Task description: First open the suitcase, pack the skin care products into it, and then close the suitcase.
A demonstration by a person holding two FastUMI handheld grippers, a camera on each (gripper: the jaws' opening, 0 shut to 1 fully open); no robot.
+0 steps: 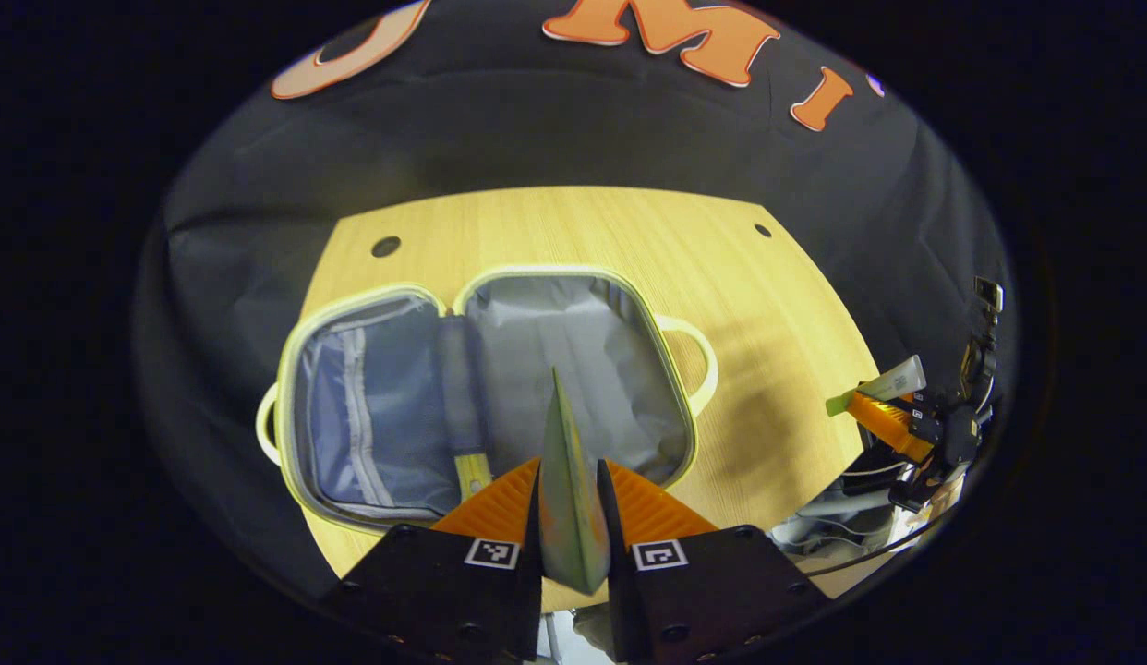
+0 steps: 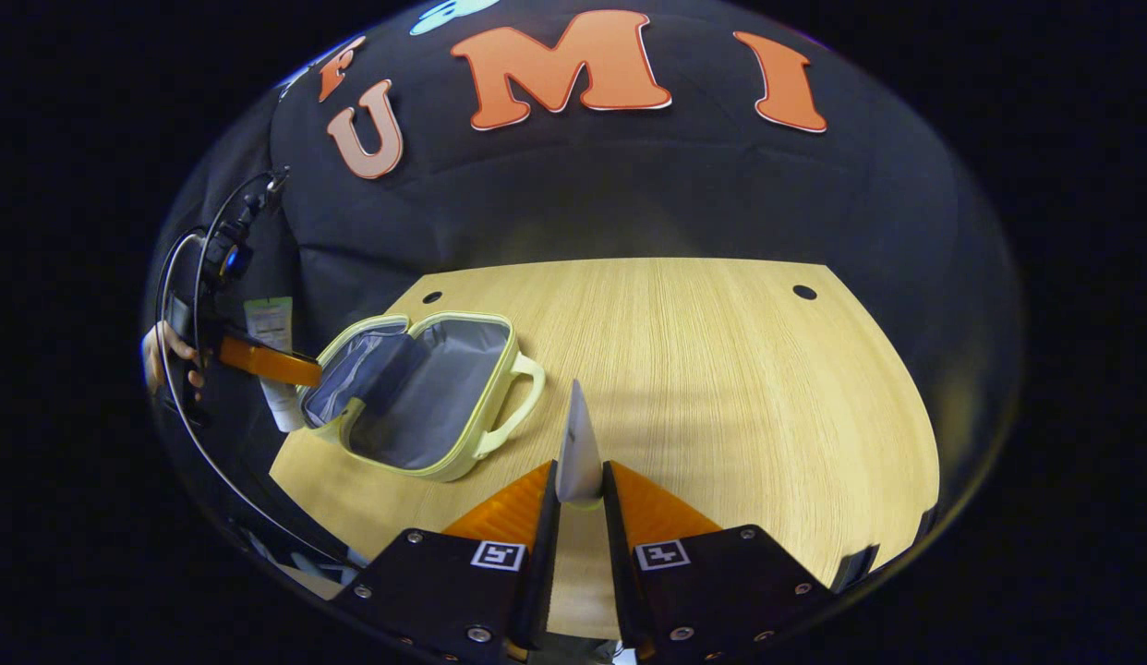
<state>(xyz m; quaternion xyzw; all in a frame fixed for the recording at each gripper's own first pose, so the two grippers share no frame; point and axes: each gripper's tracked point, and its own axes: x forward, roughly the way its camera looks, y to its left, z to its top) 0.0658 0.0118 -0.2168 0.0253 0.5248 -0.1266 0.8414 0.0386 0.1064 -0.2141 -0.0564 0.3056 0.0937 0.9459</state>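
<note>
The suitcase lies wide open on the counter, both grey-lined halves facing up, its hinge running away from the left gripper. That gripper is clenched on a flat skin care tube, seen edge-on, whose long axis points straight ahead over the near rim and into the suitcase's right-hand half. So the left gripper is the nearer one by far: in its own view the tube's tip already hangs above the lining, and I judge a short move forward and down would lay it inside. The right gripper is likewise clenched, on a pale second tube pointing forward, but the suitcase sits well off to its left across bare counter, handle side turned toward it. It would have to swing leftward to reach the opening.
</note>
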